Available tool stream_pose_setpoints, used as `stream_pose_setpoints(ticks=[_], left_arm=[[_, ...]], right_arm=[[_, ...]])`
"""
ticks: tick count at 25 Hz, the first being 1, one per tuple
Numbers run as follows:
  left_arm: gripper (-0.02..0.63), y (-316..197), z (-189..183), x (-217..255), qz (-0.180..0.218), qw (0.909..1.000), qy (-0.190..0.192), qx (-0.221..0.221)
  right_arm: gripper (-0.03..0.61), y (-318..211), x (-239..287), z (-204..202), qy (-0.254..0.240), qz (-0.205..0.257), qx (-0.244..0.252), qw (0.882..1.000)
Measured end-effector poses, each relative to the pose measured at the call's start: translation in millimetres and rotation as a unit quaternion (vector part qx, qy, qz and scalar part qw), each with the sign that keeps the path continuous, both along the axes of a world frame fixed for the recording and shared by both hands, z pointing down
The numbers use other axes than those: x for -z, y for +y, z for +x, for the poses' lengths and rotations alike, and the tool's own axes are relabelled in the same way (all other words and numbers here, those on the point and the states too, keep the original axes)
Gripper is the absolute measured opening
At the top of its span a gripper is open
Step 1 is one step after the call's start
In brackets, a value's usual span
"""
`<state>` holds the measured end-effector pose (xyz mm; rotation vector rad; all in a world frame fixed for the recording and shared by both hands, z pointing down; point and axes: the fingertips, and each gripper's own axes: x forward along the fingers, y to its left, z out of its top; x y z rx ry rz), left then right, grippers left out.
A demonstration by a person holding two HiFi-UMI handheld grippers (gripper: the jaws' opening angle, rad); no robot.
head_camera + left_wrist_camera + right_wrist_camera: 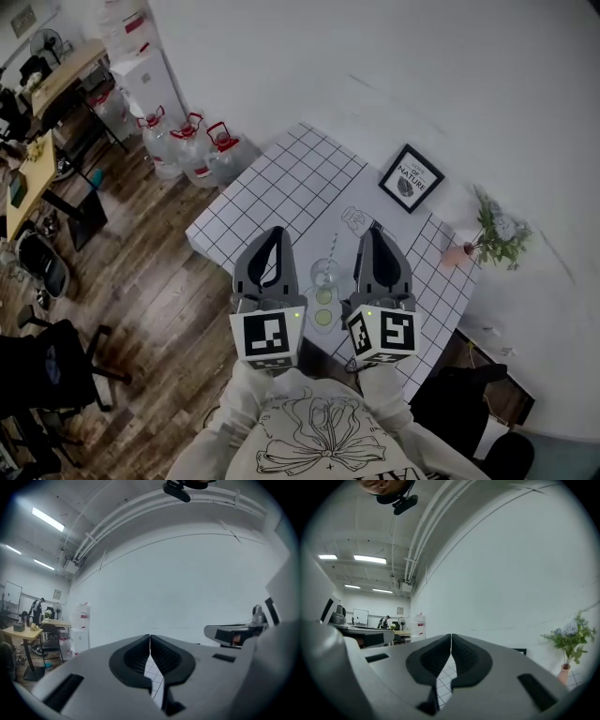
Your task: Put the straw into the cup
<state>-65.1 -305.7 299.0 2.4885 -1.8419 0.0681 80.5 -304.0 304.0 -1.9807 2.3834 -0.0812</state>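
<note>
Above table [281, 187] edge, left claw [274, 232], right claw [367, 232] closed

The grey left gripper [150, 638], with black ribbed inner faces, points at a plain white wall [178, 578]. Its jaws are pressed together with nothing between them. Below its tips shows a white grid-lined tabletop [152, 673]. To its right is the grey right gripper [234, 632], and far to its left a wooden desk [18, 632].

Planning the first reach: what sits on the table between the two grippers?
Head view: between left gripper and right gripper are a clear cup, the thin straw at its far side, and two pale green discs nearer the person.
</note>
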Motion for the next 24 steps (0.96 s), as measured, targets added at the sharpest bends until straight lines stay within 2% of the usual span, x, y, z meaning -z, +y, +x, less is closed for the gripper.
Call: stream_pose_setpoints(ticks=[24], left_arm=[[0.005,-13,1,1,0.001,1.0,-0.004,0.0]], right_arm=[[0.005,-13,1,6,0.01,-0.001,0.0,1.0]])
